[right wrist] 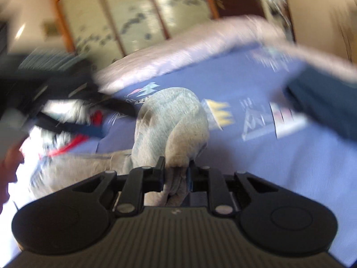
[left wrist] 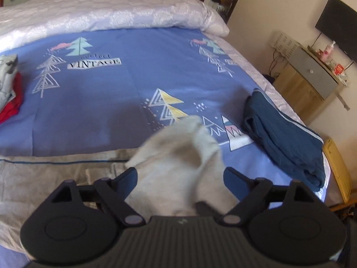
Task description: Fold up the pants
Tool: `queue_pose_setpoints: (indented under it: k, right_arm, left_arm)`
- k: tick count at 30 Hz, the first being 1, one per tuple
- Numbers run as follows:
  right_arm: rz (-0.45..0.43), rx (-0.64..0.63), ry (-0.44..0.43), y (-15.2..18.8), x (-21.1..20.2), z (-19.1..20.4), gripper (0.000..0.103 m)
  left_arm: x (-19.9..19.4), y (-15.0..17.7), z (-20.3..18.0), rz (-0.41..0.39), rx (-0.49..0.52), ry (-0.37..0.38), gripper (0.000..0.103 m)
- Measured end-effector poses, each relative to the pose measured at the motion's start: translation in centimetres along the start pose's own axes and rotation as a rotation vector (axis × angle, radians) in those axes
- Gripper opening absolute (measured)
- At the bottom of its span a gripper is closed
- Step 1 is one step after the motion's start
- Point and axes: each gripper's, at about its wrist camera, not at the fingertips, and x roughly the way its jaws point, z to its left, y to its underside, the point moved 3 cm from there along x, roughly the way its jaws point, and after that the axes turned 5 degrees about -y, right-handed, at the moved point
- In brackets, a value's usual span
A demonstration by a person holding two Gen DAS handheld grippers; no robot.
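Observation:
Grey pants [left wrist: 44, 178] lie on the blue printed bedsheet [left wrist: 111, 93] near the front edge. In the left wrist view a bunched fold of the grey pants [left wrist: 178, 156] rises between the wide-apart jaws of my left gripper [left wrist: 180, 174], which is open. In the blurred right wrist view my right gripper [right wrist: 176, 174] is shut on a raised bunch of the grey pants [right wrist: 174, 120]. The left gripper [right wrist: 93, 120] shows there as a dark blur at the left.
Folded navy pants [left wrist: 283, 138] lie at the bed's right edge. A red and grey clothes pile [left wrist: 9, 89] sits at the left. A white quilt [left wrist: 100, 13] covers the bed's far end. A wooden cabinet [left wrist: 312, 82] stands right of the bed.

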Motion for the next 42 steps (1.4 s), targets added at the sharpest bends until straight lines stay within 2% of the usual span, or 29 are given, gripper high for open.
queue_pose_setpoints:
  k: [3,5,6,7,9,11,12,13,14,16,18,23,27,31,34,35,36,37,39,42]
  right_arm:
    - [-0.019,-0.177,0.006,0.2,-0.1,3.2,0.021]
    - [-0.037,-0.275,0.005,0.4,-0.3,5.3,0.021]
    - [-0.048,-0.320,0.001,0.7,-0.6,6.3,0.020]
    - [-0.058,-0.360,-0.006,0.9,-0.9,7.2,0.020]
    - [-0.059,-0.417,-0.017,1.3,-1.0,8.9,0.021]
    - [-0.069,-0.433,-0.034,1.3,-1.2,10.0,0.027]
    - [-0.086,-0.427,-0.047,1.1,-1.6,10.4,0.033]
    - [-0.102,-0.413,-0.064,0.9,-2.1,10.6,0.052]
    - [-0.120,-0.398,-0.078,0.7,-2.7,10.7,0.063]
    - [-0.136,-0.392,-0.100,0.8,-3.6,11.0,0.063]
    - [-0.117,-0.395,-0.110,1.1,-4.0,11.2,0.063]
    - [-0.024,-0.371,-0.126,2.1,-3.8,11.4,0.063]
    - [0.038,-0.366,-0.131,2.3,-2.5,11.6,0.063]
    - [0.085,-0.371,-0.130,2.9,-1.6,11.6,0.063]
    - [0.114,-0.380,-0.127,2.9,-0.4,11.2,0.063]
    - [0.124,-0.383,-0.131,3.0,-0.1,11.2,0.063]
    - [0.135,-0.382,-0.139,2.9,0.2,11.2,0.063]
    - [0.145,-0.377,-0.147,2.8,0.5,11.3,0.063]
    - [0.145,-0.368,-0.164,2.3,1.3,11.8,0.063]
    - [0.125,-0.416,-0.225,1.8,2.4,13.9,0.063]
  left_arm:
    - [0.5,-0.3,-0.1,0.048,0.004,-0.031,0.088]
    - [0.7,-0.3,0.9,0.059,-0.013,-0.075,0.073]
    - [0.7,-0.3,1.7,0.061,-0.026,-0.088,0.046]
    - [0.4,-0.2,2.6,0.058,-0.042,-0.091,0.028]
    - [-0.4,-0.2,4.6,0.044,-0.083,-0.078,0.019]
    - [-1.9,-0.4,6.9,0.002,-0.107,-0.062,0.017]
    - [-2.7,-0.4,8.1,-0.018,-0.115,-0.065,0.017]
    - [-3.6,-0.6,9.5,-0.036,-0.125,-0.070,0.017]
    - [-4.4,-0.8,10.9,-0.051,-0.135,-0.073,0.017]
    - [-6.0,-1.3,13.8,-0.070,-0.160,-0.080,0.017]
    - [-7.6,-1.5,16.4,-0.090,-0.166,-0.100,0.017]
    - [-9.8,-0.7,22.6,-0.104,-0.163,-0.226,0.017]
    - [-9.2,1.0,28.4,-0.053,-0.230,-0.284,0.017]
    - [-7.7,2.4,32.6,-0.023,-0.277,-0.341,0.017]
    - [-7.0,3.9,35.0,-0.006,-0.312,-0.333,0.019]
    - [-6.6,4.4,35.6,0.002,-0.324,-0.340,0.022]
    - [-6.3,4.8,35.9,0.009,-0.324,-0.359,0.035]
    - [-6.1,5.2,36.1,0.008,-0.317,-0.407,0.060]
    - [-6.5,5.8,36.0,-0.012,-0.293,-0.486,0.078]
    - [-7.9,6.5,35.7,-0.032,-0.319,-0.465,0.078]
